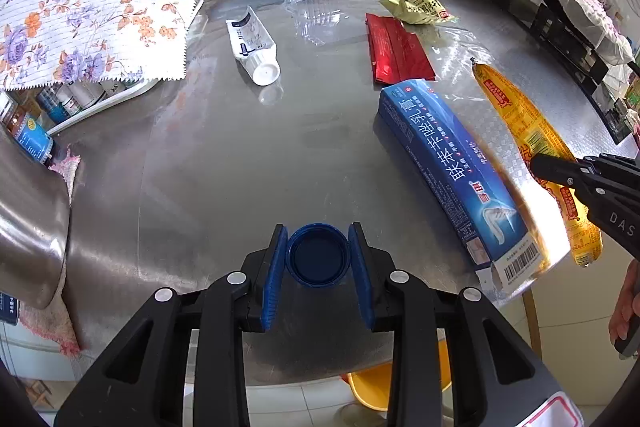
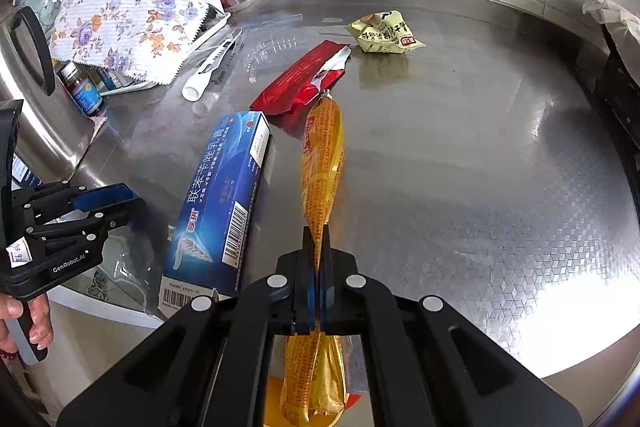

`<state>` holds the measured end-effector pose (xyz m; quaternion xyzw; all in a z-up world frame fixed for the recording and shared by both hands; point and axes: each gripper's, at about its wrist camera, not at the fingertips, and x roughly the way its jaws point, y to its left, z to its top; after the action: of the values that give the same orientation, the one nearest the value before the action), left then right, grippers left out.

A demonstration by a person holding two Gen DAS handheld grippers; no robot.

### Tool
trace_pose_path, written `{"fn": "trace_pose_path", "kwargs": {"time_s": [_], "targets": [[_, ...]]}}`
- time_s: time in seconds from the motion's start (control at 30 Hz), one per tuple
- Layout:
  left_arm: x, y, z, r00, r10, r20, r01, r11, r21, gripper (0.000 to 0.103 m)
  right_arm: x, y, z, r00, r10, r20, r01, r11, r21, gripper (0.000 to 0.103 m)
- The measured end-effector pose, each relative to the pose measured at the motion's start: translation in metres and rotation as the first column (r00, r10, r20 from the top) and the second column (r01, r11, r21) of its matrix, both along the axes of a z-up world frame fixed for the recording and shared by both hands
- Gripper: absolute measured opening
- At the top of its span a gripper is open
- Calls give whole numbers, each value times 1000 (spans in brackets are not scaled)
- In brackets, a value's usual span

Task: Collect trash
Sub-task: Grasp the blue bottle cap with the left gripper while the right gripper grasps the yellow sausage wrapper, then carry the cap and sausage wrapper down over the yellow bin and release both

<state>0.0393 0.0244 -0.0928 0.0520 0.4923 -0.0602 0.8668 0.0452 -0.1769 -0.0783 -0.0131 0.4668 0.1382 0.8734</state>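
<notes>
At the near edge of the steel table (image 1: 224, 155), our left gripper (image 1: 318, 254) pinches a blue bottle cap (image 1: 318, 255) between its blue pads. To its right lies a blue box (image 1: 452, 163) with Chinese print and a barcode. Farther right, our right gripper (image 2: 319, 263), marked "DAS", is clamped tight on a yellow sausage wrapper (image 2: 322, 163).

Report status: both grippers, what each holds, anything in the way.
Left gripper shut on round blue plastic cap. Right gripper shut on long yellow sausage wrapper. Blue cardboard box lies close alongside the wrapper.
</notes>
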Motion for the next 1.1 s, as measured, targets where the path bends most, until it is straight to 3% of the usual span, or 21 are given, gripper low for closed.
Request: {"fn": "trace_pose_path", "kwargs": {"time_s": [0.3,0.7,1.1], "targets": [[-17,-3,14,999,-24,27,24,1000,-2,31,-26,-3,17,999,-11,32,11,1000,0,2],[-75,-21,29,995,-85,51,86,996,-4,31,-94,-4,40,997,0,72,-1,1000,16,2],[-137,-38,-1,988,-156,-7,156,988,-16,31,-186,-3,28,998,43,44,-44,999,22,2]]}}
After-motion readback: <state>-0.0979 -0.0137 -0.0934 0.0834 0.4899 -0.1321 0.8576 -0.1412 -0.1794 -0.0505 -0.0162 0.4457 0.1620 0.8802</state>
